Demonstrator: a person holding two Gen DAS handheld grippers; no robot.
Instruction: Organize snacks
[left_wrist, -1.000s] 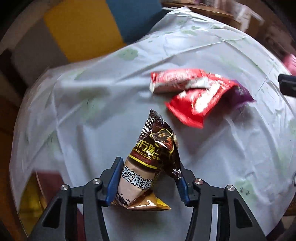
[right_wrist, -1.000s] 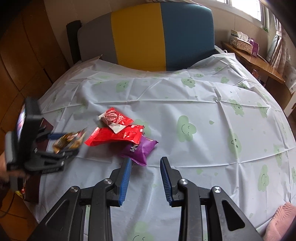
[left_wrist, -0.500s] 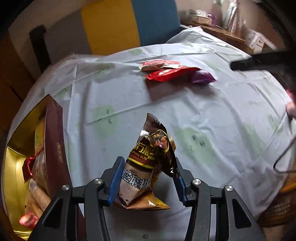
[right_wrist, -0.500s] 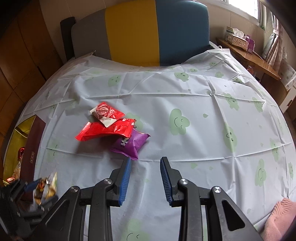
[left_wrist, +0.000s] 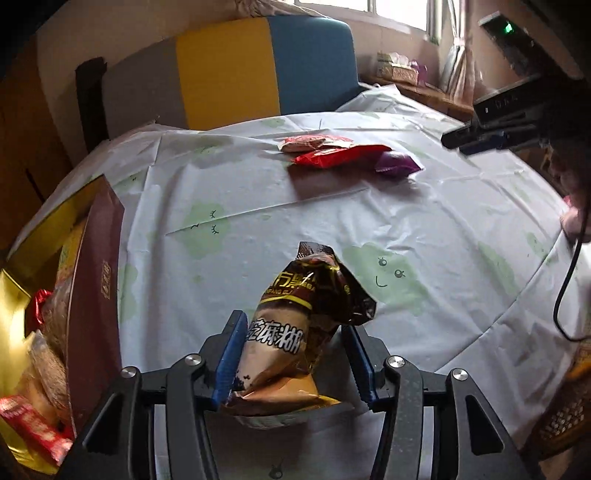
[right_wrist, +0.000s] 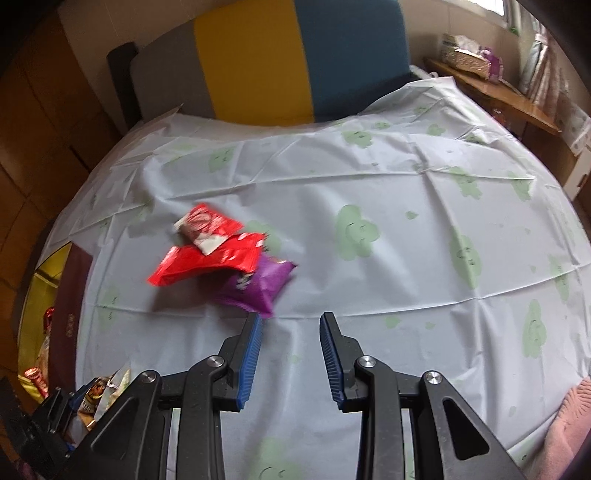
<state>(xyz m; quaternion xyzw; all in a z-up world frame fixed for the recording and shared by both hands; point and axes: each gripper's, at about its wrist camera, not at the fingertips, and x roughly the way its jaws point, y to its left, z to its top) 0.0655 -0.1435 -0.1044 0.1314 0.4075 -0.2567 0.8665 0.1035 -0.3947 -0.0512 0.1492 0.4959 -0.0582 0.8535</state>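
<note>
My left gripper (left_wrist: 295, 325) is shut on a brown snack packet (left_wrist: 295, 325) and holds it above the table near the front left. An open maroon and gold box (left_wrist: 92, 280) with several snacks inside stands to its left. My right gripper (right_wrist: 291, 325) is open and empty, just in front of a purple packet (right_wrist: 258, 284). A long red packet (right_wrist: 210, 262) and a red and white packet (right_wrist: 207, 225) lie stacked beside the purple one. The same pile (left_wrist: 347, 153) shows far across the table in the left wrist view.
The round table (right_wrist: 406, 258) has a pale cloth with green smiley clouds. A grey, yellow and blue headboard (right_wrist: 280, 62) stands behind it. A wooden shelf (right_wrist: 498, 88) with a tissue box is at the back right. A pink sleeve (right_wrist: 569, 428) is at the lower right.
My left gripper has carried the brown packet away from the pile toward the box at the table's left edge. My right gripper has moved closer to the purple packet.
</note>
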